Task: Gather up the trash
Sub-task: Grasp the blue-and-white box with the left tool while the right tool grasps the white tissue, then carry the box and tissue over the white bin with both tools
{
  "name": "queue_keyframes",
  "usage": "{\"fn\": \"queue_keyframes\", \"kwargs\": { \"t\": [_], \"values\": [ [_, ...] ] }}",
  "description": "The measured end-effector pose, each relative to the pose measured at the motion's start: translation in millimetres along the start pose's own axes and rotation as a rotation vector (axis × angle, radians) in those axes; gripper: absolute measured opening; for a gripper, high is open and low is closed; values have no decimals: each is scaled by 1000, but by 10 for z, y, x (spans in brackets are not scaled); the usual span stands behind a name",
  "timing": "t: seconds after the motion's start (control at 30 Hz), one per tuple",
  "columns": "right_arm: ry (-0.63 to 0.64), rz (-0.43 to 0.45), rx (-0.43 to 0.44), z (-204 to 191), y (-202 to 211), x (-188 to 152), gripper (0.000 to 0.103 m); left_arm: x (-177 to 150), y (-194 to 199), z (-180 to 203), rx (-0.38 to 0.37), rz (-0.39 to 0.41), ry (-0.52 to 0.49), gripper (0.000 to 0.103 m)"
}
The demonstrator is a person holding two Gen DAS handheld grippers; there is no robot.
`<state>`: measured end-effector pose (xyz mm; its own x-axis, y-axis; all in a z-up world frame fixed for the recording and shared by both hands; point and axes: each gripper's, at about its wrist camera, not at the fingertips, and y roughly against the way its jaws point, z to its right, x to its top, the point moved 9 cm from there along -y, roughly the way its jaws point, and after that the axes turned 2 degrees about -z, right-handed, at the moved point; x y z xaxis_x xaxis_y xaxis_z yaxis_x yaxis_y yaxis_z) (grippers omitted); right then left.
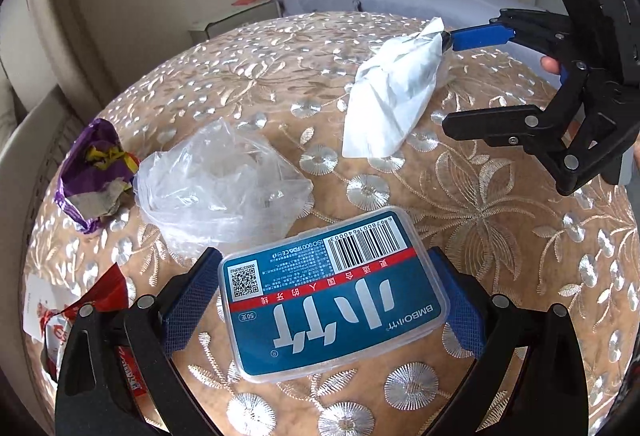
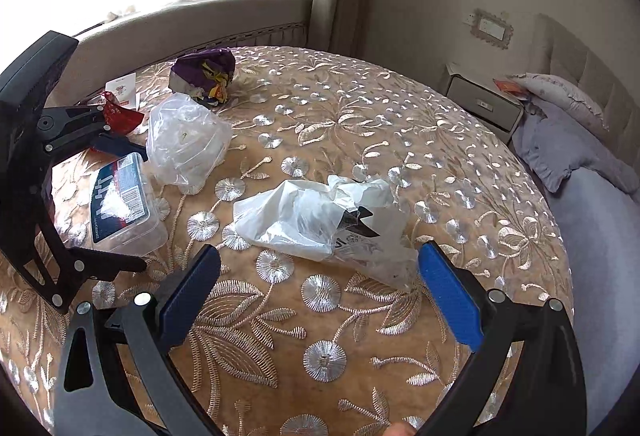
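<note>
Clear plastic, blue-labelled, the flat box (image 1: 335, 296) lies between the spread fingers of the left gripper (image 1: 320, 300), which stands released on the embroidered tablecloth (image 1: 500, 220). The right gripper (image 2: 320, 288) (also released) straddles a crumpled white bag (image 2: 320, 220). Beyond the left gripper lie a clear bag (image 1: 220, 184) and a purple wrapper (image 1: 92, 176).

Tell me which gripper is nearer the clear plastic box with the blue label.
Left. The left gripper straddles the clear plastic box, fingers open; the right gripper is at the white plastic bag.
</note>
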<state>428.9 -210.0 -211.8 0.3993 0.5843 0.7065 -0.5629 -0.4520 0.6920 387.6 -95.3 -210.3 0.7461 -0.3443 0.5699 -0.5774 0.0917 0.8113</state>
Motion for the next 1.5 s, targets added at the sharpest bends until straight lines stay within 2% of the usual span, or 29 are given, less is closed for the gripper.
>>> {"fn": "queue_keyframes", "kwargs": {
  "t": [0.07, 0.17, 0.3, 0.43, 0.7, 0.9, 1.17, 1.5],
  "values": [
    [-2, -3, -11, 60, -92, 44, 98, 20, -28, -7, -24, -4, 25, 94],
    [-32, -34, 30, 92, -212, 59, 53, 47, -45, -6, -17, -3, 23, 93],
    [-27, -13, 15, 73, -160, 73, 46, 44, -12, 1, 6, 10, 15, 93],
    [-59, 13, 21, 29, 17, 36, 43, 21, 104, 14, -17, 25, 33, 93],
    [-74, 66, 11, -211, 654, -85, 42, 5, 542, 141, -5, 86, 2, 93],
    [-82, 79, -40, -415, 1122, -276, 42, -44, 906, 377, -14, 141, -36, 93],
    [-145, 88, -113, -622, 1734, -690, 42, -214, 1262, 885, -55, 195, -99, 93],
    [-289, 73, -203, -731, 2325, -1485, 42, -410, 1475, 1628, -148, 218, -202, 93]
  ]
}}
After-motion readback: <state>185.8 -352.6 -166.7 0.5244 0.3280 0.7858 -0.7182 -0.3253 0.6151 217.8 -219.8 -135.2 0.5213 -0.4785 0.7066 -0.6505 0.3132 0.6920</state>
